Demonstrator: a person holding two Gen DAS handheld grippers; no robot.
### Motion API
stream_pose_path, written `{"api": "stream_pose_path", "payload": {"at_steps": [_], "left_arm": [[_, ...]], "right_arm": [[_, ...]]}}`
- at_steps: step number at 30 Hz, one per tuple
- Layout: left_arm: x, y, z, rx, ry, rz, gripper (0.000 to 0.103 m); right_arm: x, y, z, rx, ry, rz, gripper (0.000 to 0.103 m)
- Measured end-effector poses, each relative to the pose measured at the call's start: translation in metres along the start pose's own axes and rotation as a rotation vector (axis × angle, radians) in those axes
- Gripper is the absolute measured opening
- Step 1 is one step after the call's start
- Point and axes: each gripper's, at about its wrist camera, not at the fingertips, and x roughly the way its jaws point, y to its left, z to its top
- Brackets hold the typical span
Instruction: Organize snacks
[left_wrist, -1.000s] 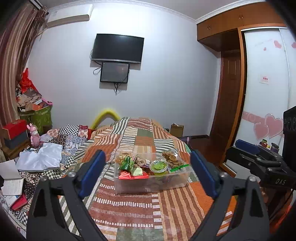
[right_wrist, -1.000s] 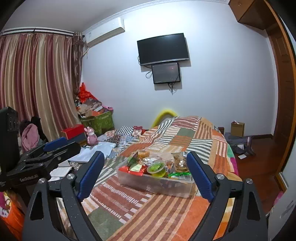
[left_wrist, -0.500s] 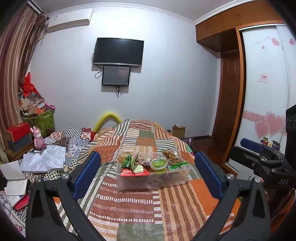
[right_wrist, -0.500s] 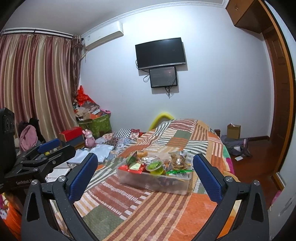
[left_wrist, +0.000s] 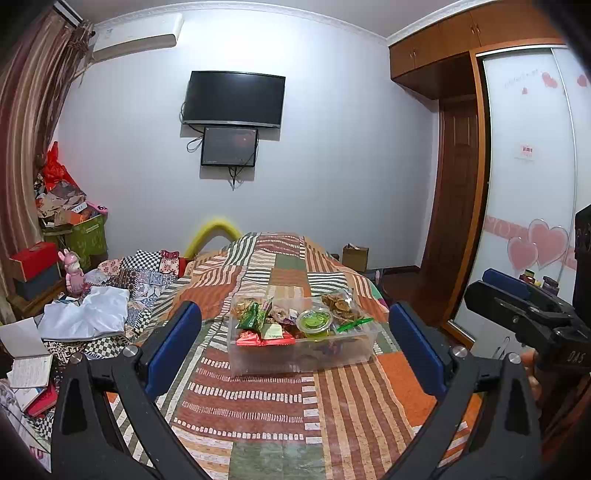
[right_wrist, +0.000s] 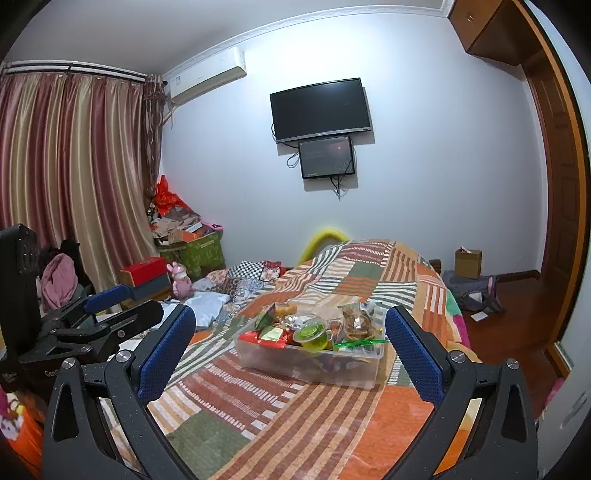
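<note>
Both my left gripper (left_wrist: 295, 345) and right gripper (right_wrist: 290, 345) spread wide, empty. Snack box (left_wrist: 301, 343) ahead: rigid walls, crinkly light packets; grip its short ends.

The lower layer of snacks in the bin (left_wrist: 301, 347) is seen only through the cloudy wall; individual packets there cannot be identified. Print on the upper wrappers is too small to read. The green cup (left_wrist: 314, 322) hides the items behind it. In the right wrist view, the bin's far wall is concealed by its contents. The arms of the left gripper (left_wrist: 295, 338) and right gripper (right_wrist: 290, 345) are cut off by the bottom edge of their own views. The right gripper, seen from the left wrist view, runs off the right edge. Both screens (left_wrist: 229, 147) on the wall show no legible content.
</note>
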Motion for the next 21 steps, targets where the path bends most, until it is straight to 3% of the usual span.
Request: {"api": "stream_pose_path", "payload": {"at_steps": [21], "left_arm": [[-0.0008, -0.0018, -0.0022, 0.005, 0.008, -0.009, 0.103]], "right_arm": [[-0.0011, 0.0012, -0.0015, -0.002, -0.001, -0.002, 0.103]]}}
